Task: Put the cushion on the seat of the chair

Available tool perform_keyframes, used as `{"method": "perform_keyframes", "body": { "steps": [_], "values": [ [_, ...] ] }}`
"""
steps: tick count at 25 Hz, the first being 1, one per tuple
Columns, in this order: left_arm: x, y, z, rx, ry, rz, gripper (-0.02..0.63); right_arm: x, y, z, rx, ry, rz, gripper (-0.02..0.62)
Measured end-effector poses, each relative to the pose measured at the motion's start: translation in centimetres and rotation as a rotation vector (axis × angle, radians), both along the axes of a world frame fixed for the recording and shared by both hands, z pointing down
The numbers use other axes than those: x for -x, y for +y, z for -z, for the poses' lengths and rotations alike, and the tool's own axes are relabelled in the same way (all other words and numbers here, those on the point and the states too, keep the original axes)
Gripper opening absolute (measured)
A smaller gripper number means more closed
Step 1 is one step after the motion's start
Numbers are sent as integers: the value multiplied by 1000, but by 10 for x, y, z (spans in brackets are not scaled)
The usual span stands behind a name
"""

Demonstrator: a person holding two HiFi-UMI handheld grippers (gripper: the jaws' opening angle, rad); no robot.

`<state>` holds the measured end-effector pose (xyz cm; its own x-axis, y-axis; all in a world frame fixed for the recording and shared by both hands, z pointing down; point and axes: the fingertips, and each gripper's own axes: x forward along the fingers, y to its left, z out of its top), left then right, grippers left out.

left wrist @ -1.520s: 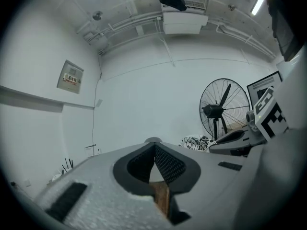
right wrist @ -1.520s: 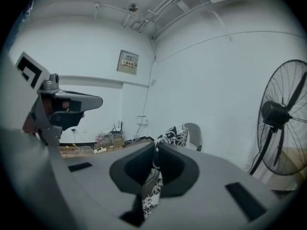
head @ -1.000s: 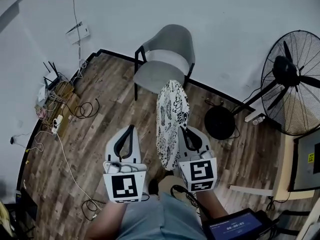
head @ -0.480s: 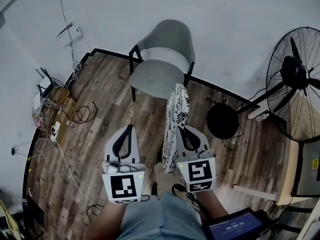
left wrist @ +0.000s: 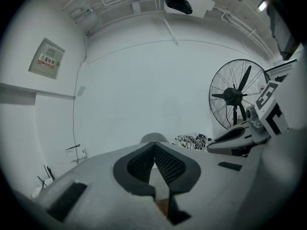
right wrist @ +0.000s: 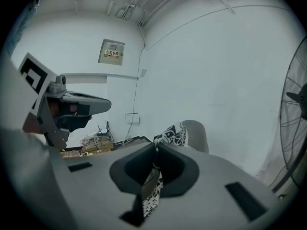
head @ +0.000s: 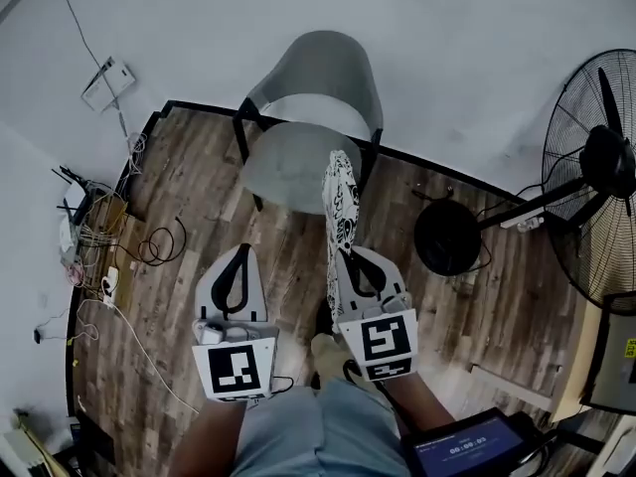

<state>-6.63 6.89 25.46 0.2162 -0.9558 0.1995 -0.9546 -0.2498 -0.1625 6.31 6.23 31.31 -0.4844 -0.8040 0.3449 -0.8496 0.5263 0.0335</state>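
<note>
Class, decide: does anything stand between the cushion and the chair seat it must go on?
Nothing visible does. The cushion, clamped in the right gripper, hangs close before the seat, and the seat is bare.

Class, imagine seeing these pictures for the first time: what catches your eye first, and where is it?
The black-and-white patterned cushion comes first. It is held on edge in the right gripper at the centre, in front of the grey chair by the wall. Next comes the large fan at the far right.
</note>
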Motion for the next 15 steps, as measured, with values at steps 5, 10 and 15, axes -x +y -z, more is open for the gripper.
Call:
{"method": "perform_keyframes", "body": {
  "steps": [5, 10, 15],
  "values": [
    [-3, -52, 9, -12, -10, -2, 9, 7, -56, 15, -31, -7, 29, 15],
    [7, -87, 30, -57, -2, 14, 9, 21, -94, 37, -72, -5, 53, 15],
    [23, -114, 40, -85, 3, 18, 9, 36, -124, 49, -94, 12, 59, 15]
  ]
}}
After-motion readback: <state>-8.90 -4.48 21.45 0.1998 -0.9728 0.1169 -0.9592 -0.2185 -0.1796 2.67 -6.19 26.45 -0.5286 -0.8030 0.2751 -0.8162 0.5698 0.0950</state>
